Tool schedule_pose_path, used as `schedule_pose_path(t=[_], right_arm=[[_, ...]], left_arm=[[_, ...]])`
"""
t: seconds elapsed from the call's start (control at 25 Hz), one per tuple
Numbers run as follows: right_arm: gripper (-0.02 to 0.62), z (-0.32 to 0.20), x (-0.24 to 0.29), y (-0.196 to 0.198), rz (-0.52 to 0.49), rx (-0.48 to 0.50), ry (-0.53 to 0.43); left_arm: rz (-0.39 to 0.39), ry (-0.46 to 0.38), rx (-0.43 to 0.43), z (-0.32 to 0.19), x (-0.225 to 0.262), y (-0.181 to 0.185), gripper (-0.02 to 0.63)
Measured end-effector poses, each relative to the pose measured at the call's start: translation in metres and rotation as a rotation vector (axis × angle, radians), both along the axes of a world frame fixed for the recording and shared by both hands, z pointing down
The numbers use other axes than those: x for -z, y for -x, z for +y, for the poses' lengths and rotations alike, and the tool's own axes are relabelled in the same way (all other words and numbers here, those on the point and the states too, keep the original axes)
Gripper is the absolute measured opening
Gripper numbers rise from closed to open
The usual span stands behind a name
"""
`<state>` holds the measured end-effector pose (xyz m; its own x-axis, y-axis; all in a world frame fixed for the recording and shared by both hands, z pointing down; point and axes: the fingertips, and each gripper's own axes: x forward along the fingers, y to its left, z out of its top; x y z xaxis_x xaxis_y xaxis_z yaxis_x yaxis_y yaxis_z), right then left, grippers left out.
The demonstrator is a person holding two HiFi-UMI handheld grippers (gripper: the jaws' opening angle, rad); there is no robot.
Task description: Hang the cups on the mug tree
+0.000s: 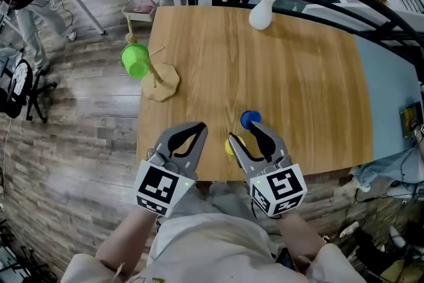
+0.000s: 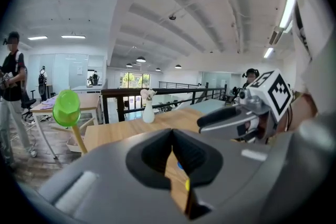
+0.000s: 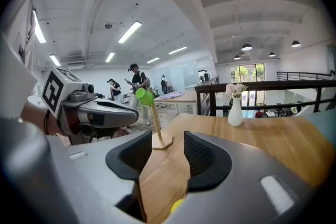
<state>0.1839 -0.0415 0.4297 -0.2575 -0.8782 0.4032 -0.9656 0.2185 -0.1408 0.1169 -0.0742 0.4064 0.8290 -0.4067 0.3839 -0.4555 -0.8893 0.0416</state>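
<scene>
— What's over on the left?

— The mug tree (image 1: 161, 79) stands at the left edge of the wooden table (image 1: 318, 89), roughly midway between near and far. A green cup (image 1: 135, 60) hangs on one of its pegs, out past the table edge.

— And your left gripper?

— My left gripper (image 1: 197, 128) hovers over the near left part of the table, well short of the tree. Its jaws are clenched, tips together, with nothing between them. Through the sliver between the pads I see only tabletop and specks of blue and yellow.

— Where are the other cups?

— Both sit near the table's near edge. The yellow cup (image 1: 230, 145) is mostly hidden beside the left jaw of my right gripper (image 1: 244, 132). I can't tell whether the jaw touches it. The blue cup (image 1: 250, 118) stands just beyond that gripper's tips.

— So the right one holds something?

— No, it is released. The jaws are spread, the pads press on nothing, and bare wood shows between them, with the tree in line far off.

— Anything farther right?

— A white vase (image 1: 260, 14) with pale flowers at the far edge.
</scene>
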Motion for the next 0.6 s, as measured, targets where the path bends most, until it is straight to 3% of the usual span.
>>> schedule_pose_path(t=[0.6], right_arm=[[0.245, 0.024, -0.135, -0.021, -0.008, -0.034, 0.179]], left_arm=[[-0.115, 0.124, -0.105, 0.024, -0.115, -0.035, 0.002]])
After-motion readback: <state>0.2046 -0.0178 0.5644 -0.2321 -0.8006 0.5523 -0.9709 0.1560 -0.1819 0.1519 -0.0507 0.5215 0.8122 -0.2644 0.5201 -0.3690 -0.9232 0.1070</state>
